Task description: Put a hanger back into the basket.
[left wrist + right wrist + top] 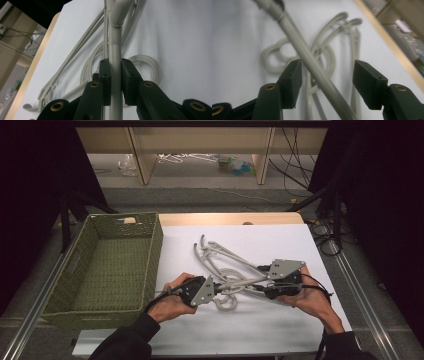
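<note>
Gripping a pale grey plastic hanger [235,282] by one of its straight bars, our left claw [216,289] sits low on the white desk [280,330], just to the right of the green woven basket [107,265]. In the left gripper view the two black jaws are clenched on that bar [115,75], pressing it from both sides, and the bar runs straight up between them toward the top of the frame. Behind it lie more hangers in a loose tangle [82,67], with a round loop [150,67] resting flat on the white sheet just right of the jaws.

Our right claw [261,287] faces the left one from the other side of the pile, near the middle of the desk. In the right gripper view its jaws stand wide apart, released, and the same kind of grey bar [312,67] crosses slantwise between them, close by the left jaw; we cannot tell whether it touches that jaw. Beyond the jaws the curved hooks [342,20] of the other hangers [215,252] lie on the sheet.

From the high view the pile of hangers spreads from between the two claws back toward the far edge of the desk. The basket stands along the left side of the desk, well apart from the pile.
</note>
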{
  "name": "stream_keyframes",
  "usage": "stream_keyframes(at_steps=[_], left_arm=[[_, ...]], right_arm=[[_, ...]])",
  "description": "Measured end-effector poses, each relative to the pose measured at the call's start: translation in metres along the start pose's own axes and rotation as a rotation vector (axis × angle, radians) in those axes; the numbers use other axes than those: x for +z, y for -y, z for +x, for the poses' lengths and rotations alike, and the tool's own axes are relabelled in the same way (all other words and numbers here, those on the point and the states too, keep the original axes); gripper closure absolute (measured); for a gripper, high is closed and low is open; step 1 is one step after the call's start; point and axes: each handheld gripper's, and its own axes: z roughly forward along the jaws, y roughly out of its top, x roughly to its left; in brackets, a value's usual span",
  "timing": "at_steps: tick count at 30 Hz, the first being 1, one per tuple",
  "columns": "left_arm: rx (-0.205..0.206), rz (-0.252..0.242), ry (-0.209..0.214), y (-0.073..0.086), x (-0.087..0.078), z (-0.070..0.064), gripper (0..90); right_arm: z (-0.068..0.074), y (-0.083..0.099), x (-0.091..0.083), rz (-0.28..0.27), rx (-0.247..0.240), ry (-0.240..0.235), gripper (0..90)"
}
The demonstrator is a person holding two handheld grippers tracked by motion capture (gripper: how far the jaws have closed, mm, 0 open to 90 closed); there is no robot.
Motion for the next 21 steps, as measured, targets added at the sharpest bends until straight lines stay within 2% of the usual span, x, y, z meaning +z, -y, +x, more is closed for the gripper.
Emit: stream_keyframes(at_steps=[1,2,3,5,7,8,9,10,11,12,13,14,15,16,17,19,21], left_arm=[[-0.038,0.008,0.007,0.000,-0.002,0.002,79.2],[-0.068,0.003,0.009,0.000,-0.003,0.003,79.2],[-0.068,0.003,0.009,0.000,-0.003,0.003,79.3],[-0.119,0.001,0.013,-0.001,-0.006,0.007,79.2],[-0.194,-0.005,0.022,-0.001,-0.010,0.011,79.2],[-0.270,-0.014,0.021,-0.003,-0.016,0.014,79.2],[-0.270,-0.014,0.021,-0.003,-0.016,0.014,79.2],[-0.360,-0.035,0.019,-0.004,-0.023,0.018,79.2],[-0.360,-0.035,0.019,-0.004,-0.023,0.018,79.2],[-0.416,-0.042,0.018,-0.004,-0.027,0.020,79.2],[-0.496,-0.062,0.021,-0.005,-0.031,0.021,79.2],[-0.545,-0.073,0.026,-0.005,-0.039,0.025,79.2],[-0.589,-0.083,0.030,-0.004,-0.043,0.026,79.2],[-0.614,-0.095,0.031,-0.003,-0.048,0.028,79.2],[-0.614,-0.095,0.031,-0.003,-0.048,0.028,79.2],[-0.663,-0.118,0.034,-0.002,-0.056,0.028,79.2],[-0.700,-0.137,0.040,-0.001,-0.072,0.027,79.3]], right_arm=[[-0.003,-0.002,-0.006,-0.060,0.061,0.020,36.9],[-0.004,-0.003,-0.008,-0.069,0.089,0.017,35.8],[-0.004,-0.003,-0.011,-0.067,0.100,0.019,35.0],[-0.002,-0.005,-0.014,-0.071,0.109,0.024,34.6],[-0.001,-0.005,-0.015,-0.077,0.120,0.027,34.1],[0.001,-0.007,-0.017,-0.083,0.138,0.038,33.7],[0.001,-0.007,-0.017,-0.083,0.138,0.038,33.7],[0.005,-0.010,-0.020,-0.092,0.149,0.040,33.4],[0.007,-0.011,-0.020,-0.100,0.152,0.044,33.4],[0.007,-0.011,-0.020,-0.100,0.152,0.044,33.4],[0.010,-0.011,-0.020,-0.104,0.172,0.052,32.9],[0.017,-0.011,-0.018,-0.110,0.214,0.057,30.7],[0.020,-0.010,-0.016,-0.116,0.225,0.049,30.6],[0.024,-0.008,-0.015,-0.117,0.232,0.045,30.6],[0.024,-0.008,-0.015,-0.117,0.232,0.045,30.6],[0.031,-0.005,-0.011,-0.111,0.250,0.028,30.2],[0.041,-0.001,-0.008,-0.116,0.260,0.017,29.4]])
